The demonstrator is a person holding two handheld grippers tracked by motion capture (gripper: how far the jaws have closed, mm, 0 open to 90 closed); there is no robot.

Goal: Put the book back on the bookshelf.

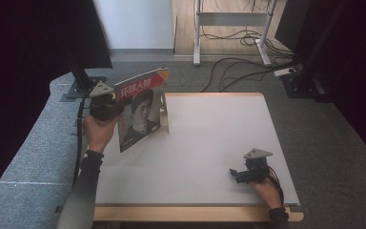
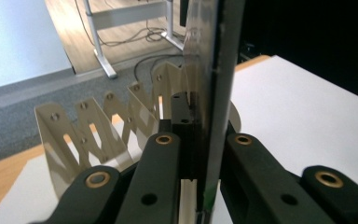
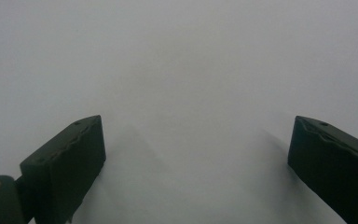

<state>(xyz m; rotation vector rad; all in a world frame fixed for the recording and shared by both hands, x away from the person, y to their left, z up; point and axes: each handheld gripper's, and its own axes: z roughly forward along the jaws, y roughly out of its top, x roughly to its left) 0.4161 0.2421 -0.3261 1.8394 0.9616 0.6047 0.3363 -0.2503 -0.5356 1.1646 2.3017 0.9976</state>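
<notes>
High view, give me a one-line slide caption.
Left claw holds a magazine upright beside a slotted rack; right claw rests open on the white table.

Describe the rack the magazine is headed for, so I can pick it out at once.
Start at the white table and go to its far left corner. There, just behind the magazine clamped in the left gripper, stands a pale beige file rack. Its row of upright, cut-out dividers sets it apart.

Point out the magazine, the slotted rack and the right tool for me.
magazine [image 1: 137, 112], high view, on the front cover, at the portrait.
slotted rack [image 2: 86, 135], left gripper view, on one of its beige dividers.
right tool [image 1: 236, 174], high view, midway between its fingertips, low over the white table.
</notes>
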